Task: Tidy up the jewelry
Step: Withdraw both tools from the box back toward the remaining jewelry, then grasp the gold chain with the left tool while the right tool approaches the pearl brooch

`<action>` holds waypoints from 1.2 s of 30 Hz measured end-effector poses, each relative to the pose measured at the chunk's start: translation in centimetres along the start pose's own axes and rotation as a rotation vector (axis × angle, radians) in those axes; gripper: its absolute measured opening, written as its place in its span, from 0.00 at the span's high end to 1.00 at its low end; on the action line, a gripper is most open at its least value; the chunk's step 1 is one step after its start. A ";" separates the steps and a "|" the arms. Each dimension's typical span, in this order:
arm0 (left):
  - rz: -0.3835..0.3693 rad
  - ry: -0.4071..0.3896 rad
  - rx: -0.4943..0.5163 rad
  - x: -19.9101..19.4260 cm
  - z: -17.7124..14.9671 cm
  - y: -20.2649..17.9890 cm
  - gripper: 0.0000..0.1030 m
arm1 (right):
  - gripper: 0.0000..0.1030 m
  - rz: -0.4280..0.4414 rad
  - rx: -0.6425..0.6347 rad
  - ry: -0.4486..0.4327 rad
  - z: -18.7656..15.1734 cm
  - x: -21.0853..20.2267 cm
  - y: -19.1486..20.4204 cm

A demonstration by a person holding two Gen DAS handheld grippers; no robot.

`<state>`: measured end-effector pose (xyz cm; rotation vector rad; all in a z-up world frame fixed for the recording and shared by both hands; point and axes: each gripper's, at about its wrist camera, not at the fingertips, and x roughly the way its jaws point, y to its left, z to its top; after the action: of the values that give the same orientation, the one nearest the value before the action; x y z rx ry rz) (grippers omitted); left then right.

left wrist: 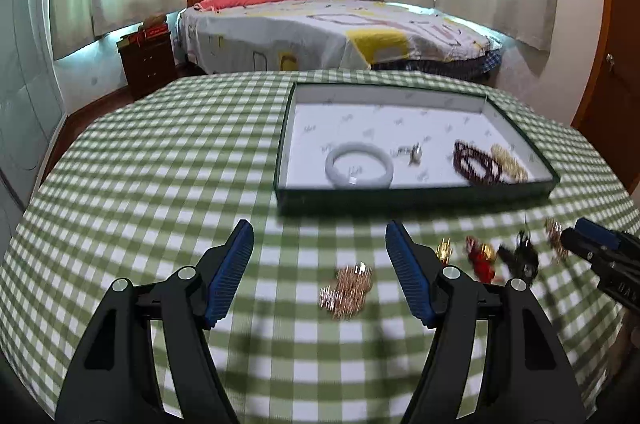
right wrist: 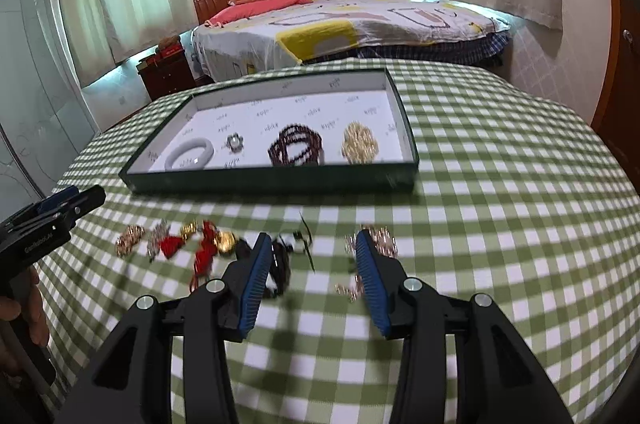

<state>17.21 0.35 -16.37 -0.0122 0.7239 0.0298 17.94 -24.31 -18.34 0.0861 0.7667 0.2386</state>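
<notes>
you have four pieces lying in the tray [right wrist: 404,128] and about six still loose on the table [right wrist: 500,224] along its near edge, with the left gripper [left wrist: 320,276] and right gripper [right wrist: 310,280] both spread wide and holding nothing.

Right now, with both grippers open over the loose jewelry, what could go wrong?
The red tassel charms and black corded piece lie tangled close together, so one grasp may drag both. The rose-gold chain between the left gripper fingers lies flat on the checked tablecloth; closing might pinch cloth.
</notes>
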 end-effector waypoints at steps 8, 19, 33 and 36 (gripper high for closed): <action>-0.001 0.065 0.006 1.1 -2.2 0.1 0.35 | 0.57 -0.004 0.001 0.024 -1.2 0.4 -0.3; -0.016 0.118 0.001 2.7 -2.5 -0.1 0.36 | 0.57 -0.004 0.008 0.042 -1.7 1.1 -0.7; -0.060 0.149 0.030 3.4 -2.4 -1.0 0.82 | 0.57 -0.004 0.015 0.045 -1.7 1.3 -1.0; -0.083 0.144 0.025 3.2 -2.4 -0.9 0.87 | 0.57 -0.005 0.016 0.045 -1.7 1.3 -1.0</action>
<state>18.08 -0.55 -20.32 -0.0207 0.8668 -0.0602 17.82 -24.99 -20.59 0.0943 0.8134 0.2302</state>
